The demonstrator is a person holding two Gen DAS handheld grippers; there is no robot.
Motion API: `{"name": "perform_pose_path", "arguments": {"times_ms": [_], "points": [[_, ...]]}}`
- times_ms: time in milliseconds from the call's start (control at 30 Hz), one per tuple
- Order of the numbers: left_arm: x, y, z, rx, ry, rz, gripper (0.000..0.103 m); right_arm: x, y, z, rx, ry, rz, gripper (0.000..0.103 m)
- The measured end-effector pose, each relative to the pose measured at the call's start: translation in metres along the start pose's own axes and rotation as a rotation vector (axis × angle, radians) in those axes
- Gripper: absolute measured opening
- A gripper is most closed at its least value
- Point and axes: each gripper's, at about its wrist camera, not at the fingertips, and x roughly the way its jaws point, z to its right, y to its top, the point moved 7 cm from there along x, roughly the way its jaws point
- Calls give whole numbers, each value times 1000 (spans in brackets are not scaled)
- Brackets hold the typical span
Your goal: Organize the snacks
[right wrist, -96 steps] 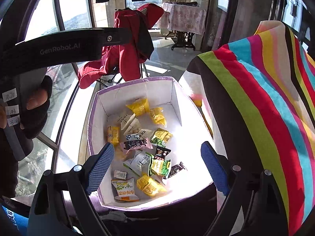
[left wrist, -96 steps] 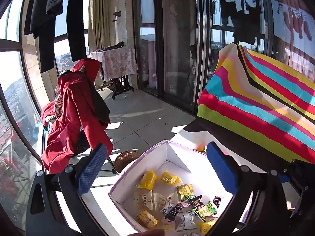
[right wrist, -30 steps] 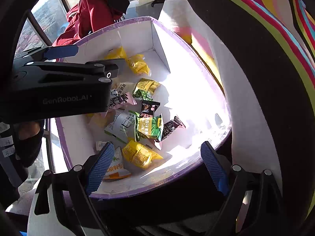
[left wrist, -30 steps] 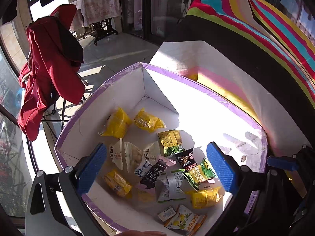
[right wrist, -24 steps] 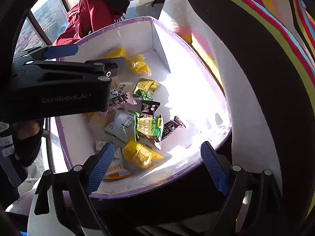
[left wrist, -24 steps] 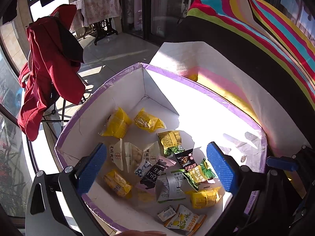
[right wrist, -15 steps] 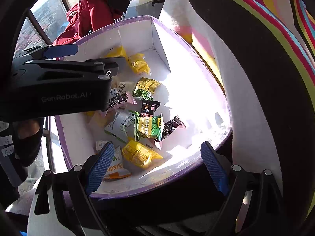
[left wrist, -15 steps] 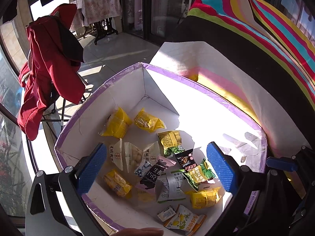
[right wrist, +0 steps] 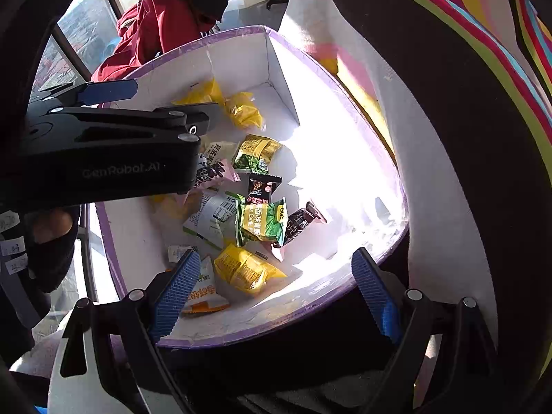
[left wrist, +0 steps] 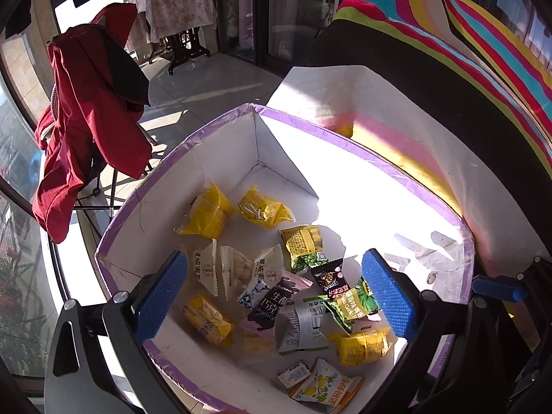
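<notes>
Both the left hand-held gripper (left wrist: 272,291) and right hand-held gripper (right wrist: 272,279) hang with jaws apart and empty above the purple-rimmed box (left wrist: 165,169), whose overlapping snack packets (left wrist: 303,321) directly below, probably slippery, could come up two together.

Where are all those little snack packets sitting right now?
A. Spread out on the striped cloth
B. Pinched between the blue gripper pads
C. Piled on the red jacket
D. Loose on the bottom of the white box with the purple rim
D: the snack packets lie scattered on the floor of the white box, and both pairs of blue pads hover open above them.
</notes>
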Motion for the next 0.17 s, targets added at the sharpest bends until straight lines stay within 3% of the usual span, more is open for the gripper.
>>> {"name": "perform_pose_path", "arguments": {"times_ms": [167], "points": [[1, -1, 0, -5, -4, -9, 101, 0, 1, 0, 0, 0, 0, 86]]}}
